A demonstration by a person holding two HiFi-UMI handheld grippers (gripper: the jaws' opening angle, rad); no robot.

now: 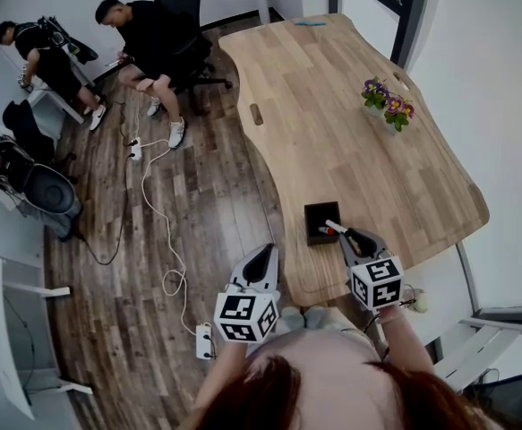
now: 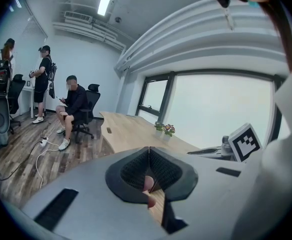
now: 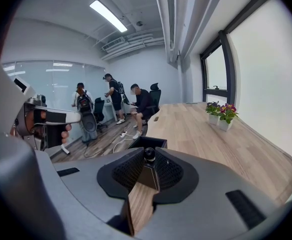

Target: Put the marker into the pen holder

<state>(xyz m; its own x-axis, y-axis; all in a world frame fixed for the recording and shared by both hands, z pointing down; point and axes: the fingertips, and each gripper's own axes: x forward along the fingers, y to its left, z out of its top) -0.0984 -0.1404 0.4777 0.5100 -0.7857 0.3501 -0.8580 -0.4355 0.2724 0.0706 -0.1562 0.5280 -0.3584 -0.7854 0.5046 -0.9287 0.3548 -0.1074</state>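
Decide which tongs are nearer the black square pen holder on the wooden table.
Right. The right tongs hold the white marker just over the black square pen holder; the left tongs hang off the wooden table, shut, above the plank floor.

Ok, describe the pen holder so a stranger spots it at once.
Find the long wooden table. Near its closest edge, just ahead of the right gripper, sits the pen holder. It is a black, square, open-topped box, unlike the flower pot farther back.
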